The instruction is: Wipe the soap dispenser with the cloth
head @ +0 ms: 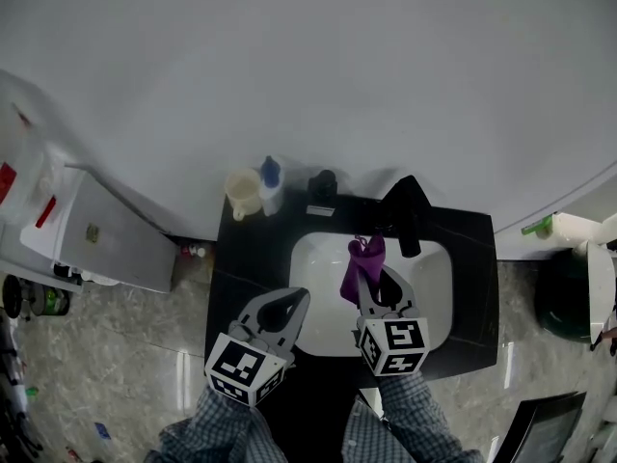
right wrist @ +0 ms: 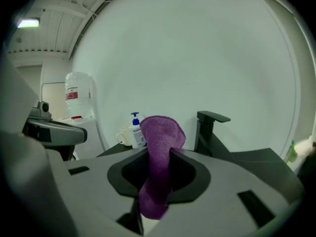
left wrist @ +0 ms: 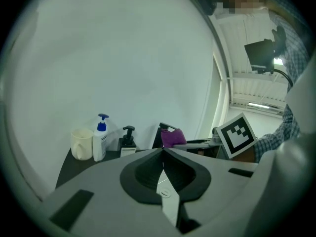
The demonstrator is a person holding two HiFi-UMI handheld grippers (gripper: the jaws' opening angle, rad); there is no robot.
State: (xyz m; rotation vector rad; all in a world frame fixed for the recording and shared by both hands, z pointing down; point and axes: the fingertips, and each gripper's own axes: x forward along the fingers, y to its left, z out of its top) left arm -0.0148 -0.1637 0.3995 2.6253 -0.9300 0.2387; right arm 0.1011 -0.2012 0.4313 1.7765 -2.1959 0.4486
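A black pump soap dispenser [head: 322, 189] [left wrist: 128, 141] stands at the back of the black countertop [head: 246, 258], beside a white bottle with a blue pump [head: 271, 186] [left wrist: 100, 139] [right wrist: 137, 132]. My right gripper [head: 366, 280] [right wrist: 160, 149] is over the white sink [head: 434, 287], shut on a purple cloth [head: 363, 263] [right wrist: 158, 157] [left wrist: 173, 137] that sticks up past its jaws. My left gripper [head: 301, 295] [left wrist: 163, 149] is shut and empty, at the sink's left front rim. Both grippers are well short of the dispenser.
A cream cup [head: 243, 193] [left wrist: 82, 143] stands left of the bottles. A black faucet [head: 405, 210] [right wrist: 207, 127] rises behind the sink. A white water cooler [head: 96, 234] is left of the counter, a dark bin [head: 559, 297] to its right.
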